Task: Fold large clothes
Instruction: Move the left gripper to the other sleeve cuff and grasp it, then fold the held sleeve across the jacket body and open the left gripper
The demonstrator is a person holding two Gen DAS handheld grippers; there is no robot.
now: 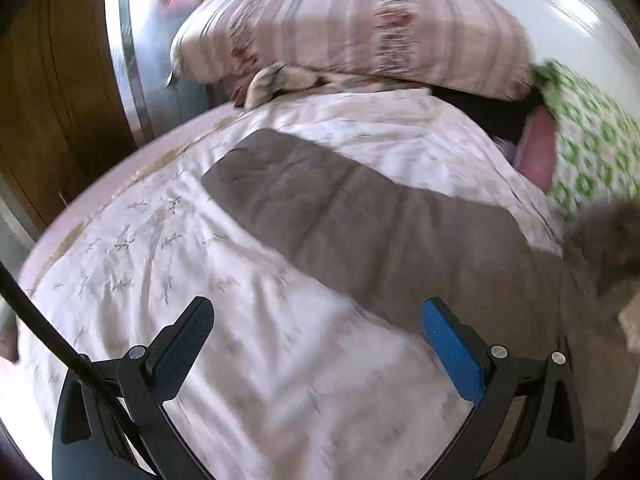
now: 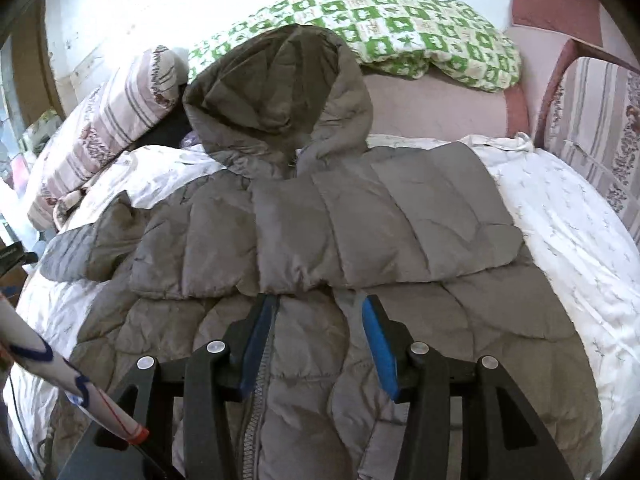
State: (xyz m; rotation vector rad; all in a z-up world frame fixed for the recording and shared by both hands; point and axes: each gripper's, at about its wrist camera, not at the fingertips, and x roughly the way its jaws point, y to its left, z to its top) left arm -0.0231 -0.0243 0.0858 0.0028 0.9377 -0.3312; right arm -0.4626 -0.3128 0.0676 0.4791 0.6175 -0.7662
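Observation:
A grey hooded puffer jacket lies front up on the white bedspread, with its hood toward the pillows. One sleeve is folded across the chest. The other sleeve stretches out to the left, and it also shows in the blurred left wrist view as a long grey sleeve. My right gripper hovers over the jacket front beside the zipper, jaws half apart with no fabric pinched. My left gripper stands wide open over the bedspread, below the sleeve, holding nothing.
A striped pillow and a green-patterned quilt lie at the head of the bed. A wooden door stands at left. A black cable crosses the left wrist view. A white rod intrudes lower left.

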